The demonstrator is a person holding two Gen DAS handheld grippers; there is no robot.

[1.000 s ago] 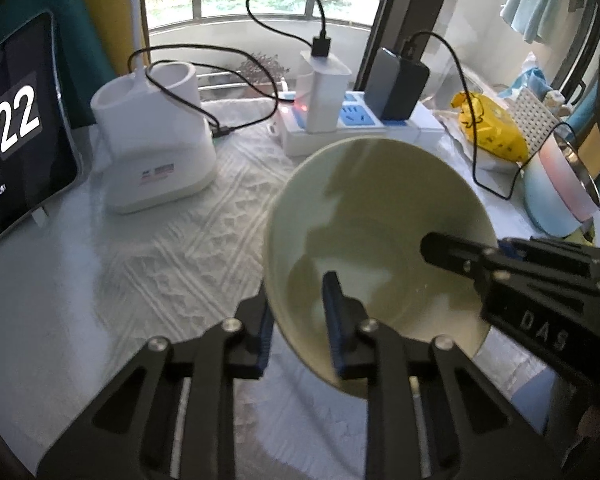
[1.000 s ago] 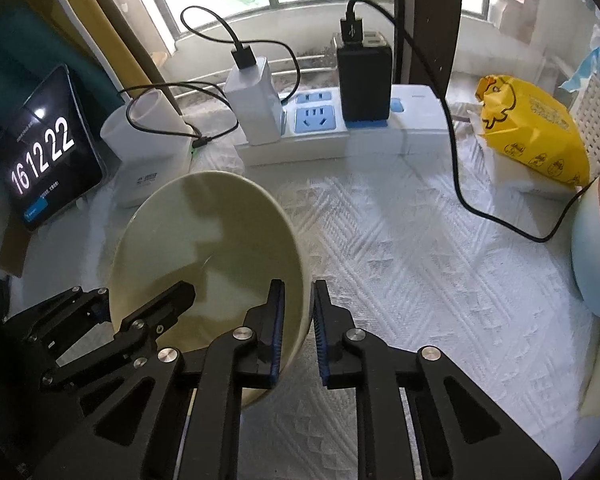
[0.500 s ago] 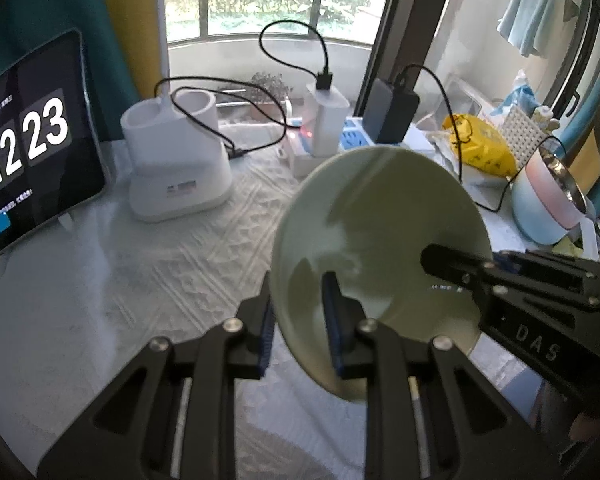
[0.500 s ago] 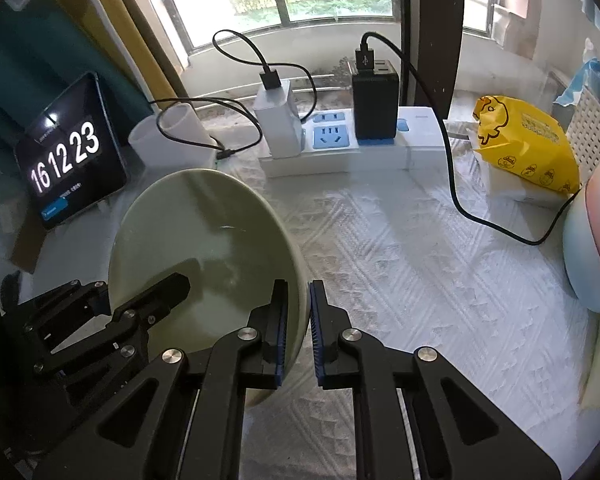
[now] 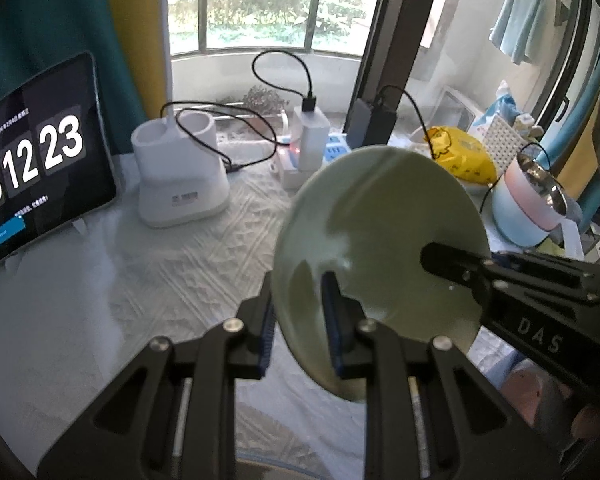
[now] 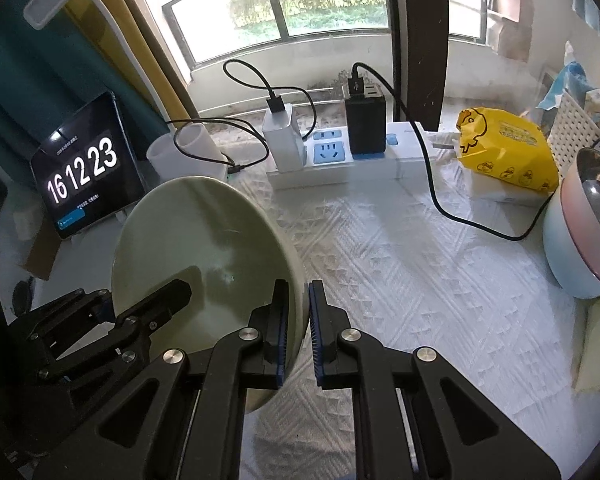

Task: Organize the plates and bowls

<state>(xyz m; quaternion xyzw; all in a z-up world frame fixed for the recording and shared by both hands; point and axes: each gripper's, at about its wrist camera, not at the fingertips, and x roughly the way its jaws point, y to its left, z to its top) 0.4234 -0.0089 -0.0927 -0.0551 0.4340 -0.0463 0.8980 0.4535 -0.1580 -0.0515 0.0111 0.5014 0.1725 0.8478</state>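
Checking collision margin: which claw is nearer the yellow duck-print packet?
Right. The right claw grips the pale green ceramic bowl on the rim side facing the yellow duck-print packet; the left claw holds the far rim.

Left gripper [image 5: 300, 316] and right gripper [image 6: 298, 320] angled downward, jaws clamped, facing each other

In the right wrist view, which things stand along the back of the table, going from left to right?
Black tablet showing a clock → white round holder → white charger → black charger → yellow duck-print packet → pink and blue steel-lined pot.
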